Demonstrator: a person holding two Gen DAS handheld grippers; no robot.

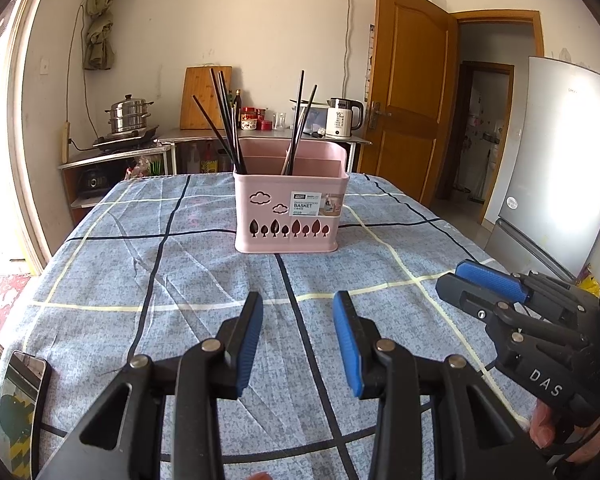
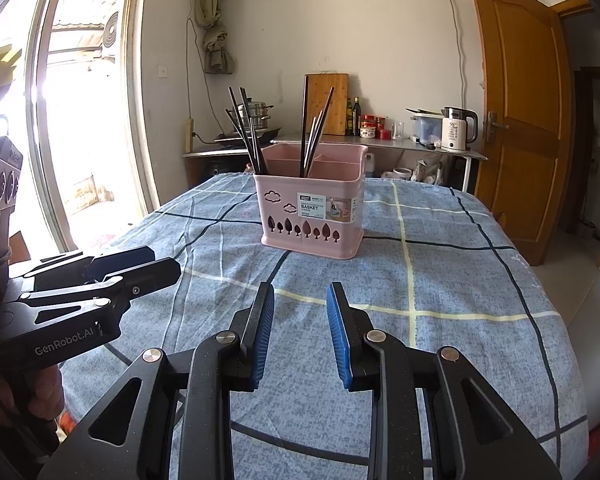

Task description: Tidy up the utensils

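While the left gripper (image 1: pixel 298 312) and right gripper (image 2: pixel 300 304) hang empty, jaws apart, the pink utensil basket (image 1: pixel 291 208) stands mid-desk (image 1: pixel 140 280) holding black chopsticks (image 1: pixel 224 120) in two compartments; a sound approach descends vertically onto one stick.

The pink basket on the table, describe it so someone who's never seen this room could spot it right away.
Look at the table under the blue checked cloth. Toward its far end, in front of the kitchen counter, stands the pink basket, a divided plastic box. It has cloud and tree cut-outs, a label reading BASKET, and black chopsticks standing in it; nothing else stands near it.
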